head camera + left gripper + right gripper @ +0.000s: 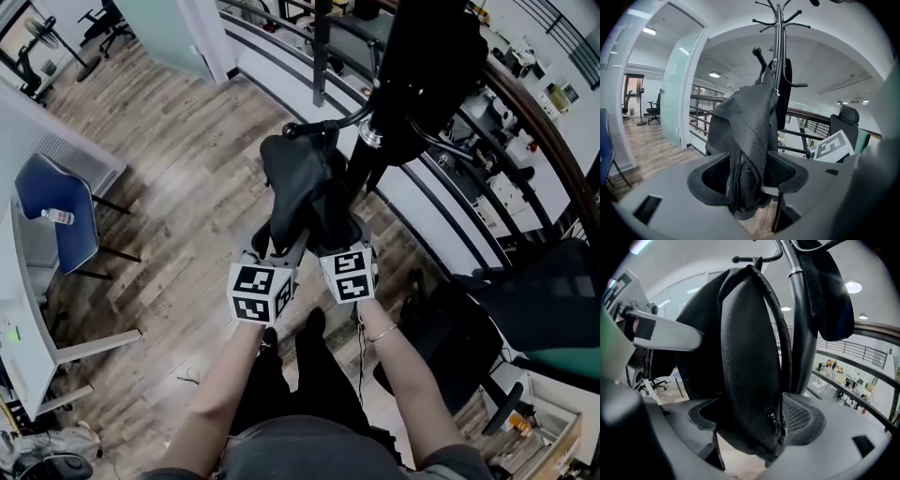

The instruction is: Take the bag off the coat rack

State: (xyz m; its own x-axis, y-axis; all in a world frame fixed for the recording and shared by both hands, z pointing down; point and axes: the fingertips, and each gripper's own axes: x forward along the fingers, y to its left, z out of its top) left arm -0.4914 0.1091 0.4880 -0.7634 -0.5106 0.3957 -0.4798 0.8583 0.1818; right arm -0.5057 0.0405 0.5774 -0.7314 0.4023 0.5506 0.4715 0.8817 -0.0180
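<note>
Black mesh fills both gripper views: the black mesh bag (298, 183) hangs from a ball-tipped hook arm of the black metal coat rack (373, 150), not yet lifted off. Our left hand-held gripper (270, 246) pinches a fold at the bag's lower end, we judge to steady it. Our right hand-held gripper (352, 234) stands spread wide round the bag's bulk — the cloth sits between its jaws, but they do not seem to press it. The bag must rise clear of the upturned hook tip. A dark garment (829, 296) hangs just beside the bag on the pole's other side, and the brown-topped railing (553, 141) stands near behind — the blue chair (52, 211) is well apart.
</note>
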